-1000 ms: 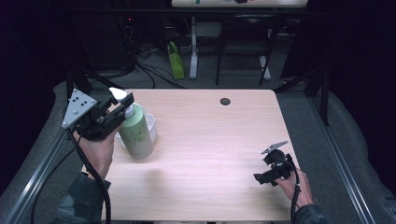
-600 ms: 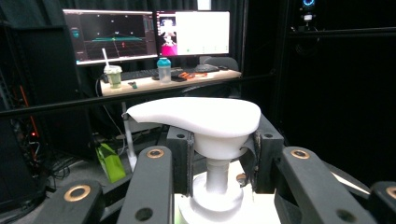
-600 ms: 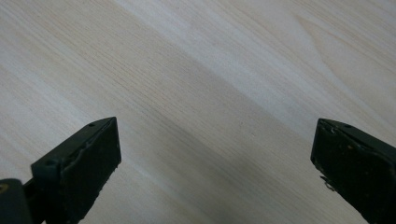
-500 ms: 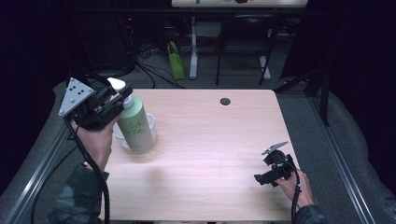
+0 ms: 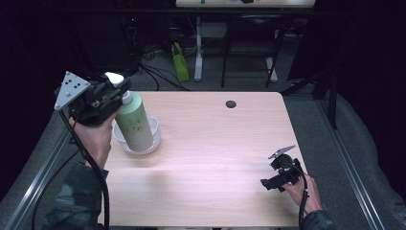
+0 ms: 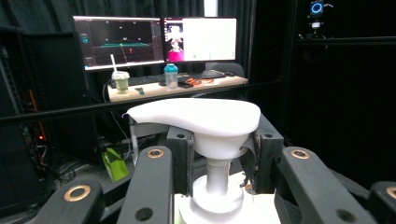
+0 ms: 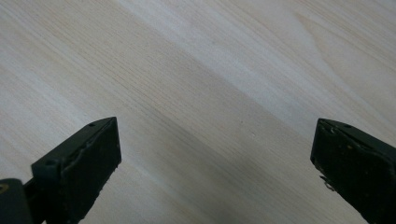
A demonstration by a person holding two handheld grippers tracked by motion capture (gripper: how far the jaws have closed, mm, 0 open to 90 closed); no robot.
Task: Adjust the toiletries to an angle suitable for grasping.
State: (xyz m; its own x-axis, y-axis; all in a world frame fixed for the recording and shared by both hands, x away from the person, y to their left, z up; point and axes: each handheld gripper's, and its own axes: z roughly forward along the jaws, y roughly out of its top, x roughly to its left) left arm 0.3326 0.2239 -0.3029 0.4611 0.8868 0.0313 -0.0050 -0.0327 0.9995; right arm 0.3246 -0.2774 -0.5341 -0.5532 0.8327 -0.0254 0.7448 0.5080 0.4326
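At the left side of the table [image 5: 206,158], the green pump bottle [image 5: 135,123] stands tilted inside a clear bowl [image 5: 154,130], with its base down in the bowl. The left gripper [image 5: 114,94] is clamped around the narrow white neck just under the pump head [image 6: 196,116]; in the left gripper view the jaws sit on both sides of the neck, under the wide spout. I think this is a good place to hold, because the head works like a stop and the bottle cannot slide down. The body looks like smooth plastic, a little slippery and maybe heavy if it is full, so it can swing under the jaws. The pump itself may press down if it is pushed from above. The right gripper [image 5: 280,175] rests low at the near right of the table, its jaws wide apart over bare wood.
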